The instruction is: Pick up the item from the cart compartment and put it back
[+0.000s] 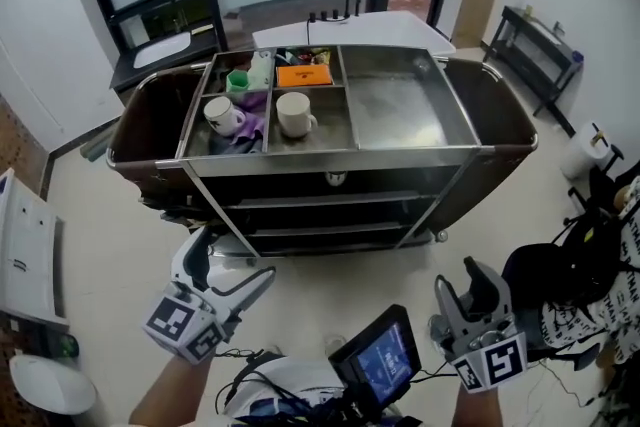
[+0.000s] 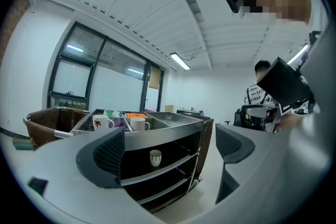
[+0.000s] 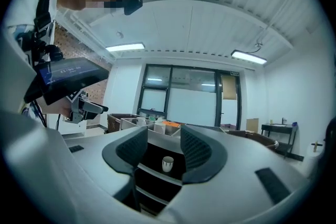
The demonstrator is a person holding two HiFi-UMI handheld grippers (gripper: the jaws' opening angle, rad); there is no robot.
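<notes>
A steel cart stands ahead, with several compartments in its top. Two white mugs stand in the left compartments, beside a green cup and an orange packet. A small white cup sits on the cart's middle shelf. My left gripper hangs low in front of the cart, open and empty. My right gripper is held at the lower right, also short of the cart, its jaws partly open with nothing between them.
A person in a printed shirt sits at the right. A small screen hangs from my chest. A black side table stands at the back right, a white appliance at the left. Brown bins flank the cart.
</notes>
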